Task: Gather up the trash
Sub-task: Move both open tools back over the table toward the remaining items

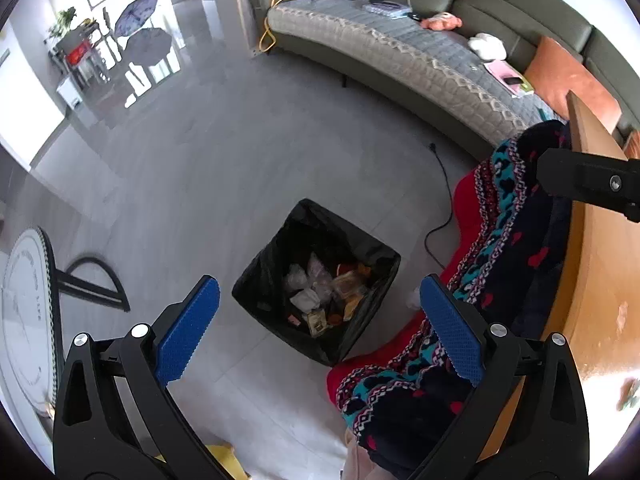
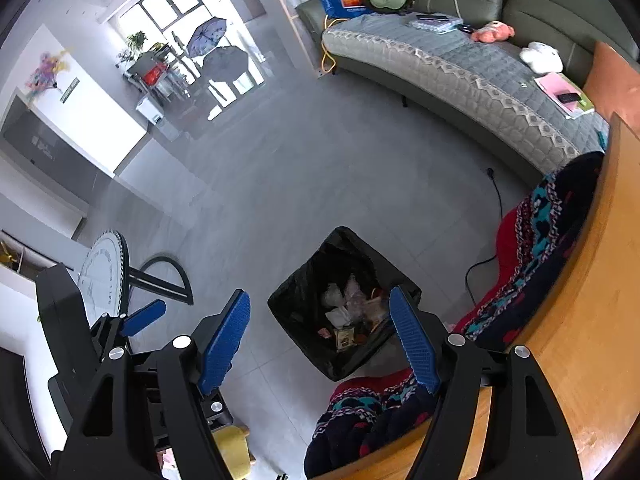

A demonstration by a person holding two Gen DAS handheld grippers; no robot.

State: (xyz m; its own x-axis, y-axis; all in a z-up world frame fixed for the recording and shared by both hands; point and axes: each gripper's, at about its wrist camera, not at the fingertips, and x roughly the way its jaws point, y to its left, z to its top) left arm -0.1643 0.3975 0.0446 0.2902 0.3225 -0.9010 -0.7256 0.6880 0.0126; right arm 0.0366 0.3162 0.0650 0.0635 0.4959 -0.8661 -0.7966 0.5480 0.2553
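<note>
A square trash bin (image 1: pixel 264 276) with a black liner stands on the grey floor, holding several wrappers and crumpled papers (image 1: pixel 324 296). It also shows in the right wrist view (image 2: pixel 296 316). My left gripper (image 1: pixel 320 304) is open and empty, held high above the bin. My right gripper (image 2: pixel 320 334) is open and empty, also above the bin. The left gripper shows at the lower left of the right wrist view (image 2: pixel 144 316). A small white scrap (image 1: pixel 412 299) lies on the floor beside the bin.
A wooden table (image 1: pixel 600 280) with a red and navy patterned blanket (image 1: pixel 500 248) hanging off its edge is at the right. A long green sofa (image 1: pixel 400 52) with a grey cover runs along the back. A black cable (image 1: pixel 444 200) lies on the floor. A round white stand (image 1: pixel 28 320) is at the left.
</note>
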